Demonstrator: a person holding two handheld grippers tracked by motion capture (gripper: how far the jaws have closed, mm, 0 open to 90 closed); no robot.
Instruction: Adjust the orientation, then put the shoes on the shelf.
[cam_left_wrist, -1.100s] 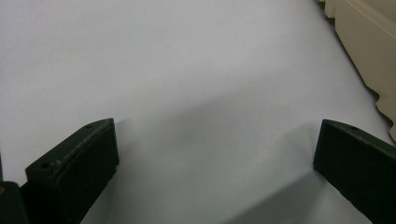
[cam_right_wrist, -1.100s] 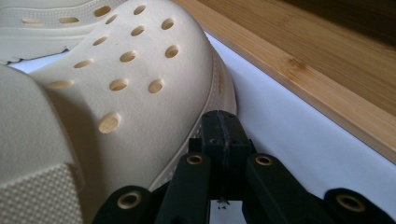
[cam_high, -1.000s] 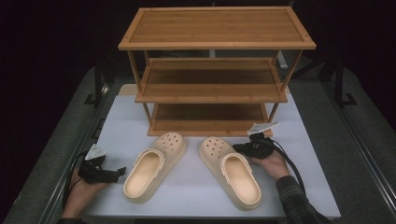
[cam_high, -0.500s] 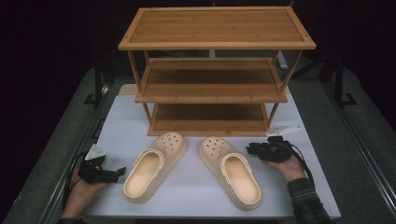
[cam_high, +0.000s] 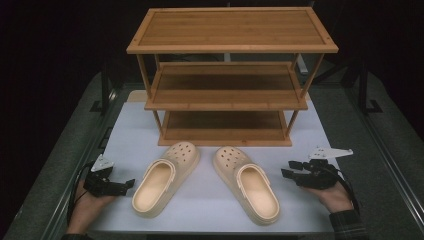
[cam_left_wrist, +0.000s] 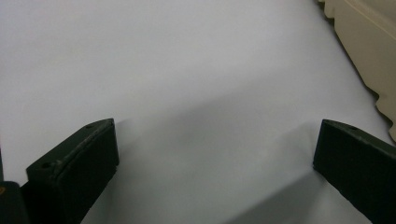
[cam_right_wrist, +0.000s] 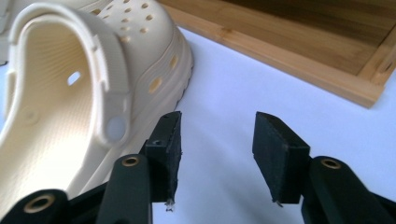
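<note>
We have just let go of the right shoe (cam_high: 247, 183); our right tool (cam_high: 290, 169), now at its three o'clock, has been opening, empty; left tool (cam_high: 126, 184) gapes empty.

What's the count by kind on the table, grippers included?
Cream clogs: 2, the left clog and the right clog
Bamboo shoe racks: 1, the three-tier rack
White mats: 1, the mat under the clogs
Handheld grippers: 2, the left gripper and the right gripper, both open with nothing between the jaws
Total: 6
</note>
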